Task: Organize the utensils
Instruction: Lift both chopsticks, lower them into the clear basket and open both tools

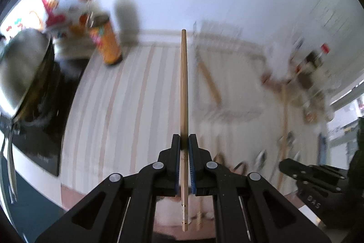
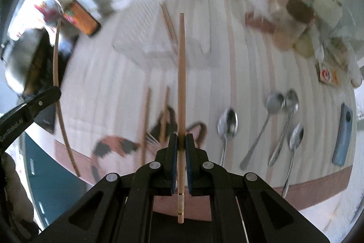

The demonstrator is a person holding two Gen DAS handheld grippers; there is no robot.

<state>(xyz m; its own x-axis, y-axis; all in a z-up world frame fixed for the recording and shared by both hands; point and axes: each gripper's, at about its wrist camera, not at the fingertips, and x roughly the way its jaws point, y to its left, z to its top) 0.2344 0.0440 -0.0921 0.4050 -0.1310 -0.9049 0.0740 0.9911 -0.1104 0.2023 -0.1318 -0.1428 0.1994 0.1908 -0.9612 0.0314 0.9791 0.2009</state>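
Note:
My left gripper [image 1: 184,140] is shut on a wooden chopstick [image 1: 183,88] that points forward above the striped mat. My right gripper [image 2: 181,140] is shut on another wooden chopstick [image 2: 181,74], also above the mat. In the right wrist view, two loose chopsticks [image 2: 145,122] lie on the mat below, and several metal spoons [image 2: 227,126] lie to the right. A clear wire rack [image 2: 145,22] with chopsticks [image 2: 169,23] in it stands at the back. The left gripper's finger [image 2: 34,104] and its chopstick [image 2: 56,65] show at the left edge.
An orange can [image 1: 107,42] and a steel pot [image 1: 20,65] on a black cooktop sit at the left. Bottles and jars [image 2: 295,8] crowd the back right. A blue phone [image 2: 343,133] lies at the right. The striped mat [image 2: 245,65] has a cat print near its front edge.

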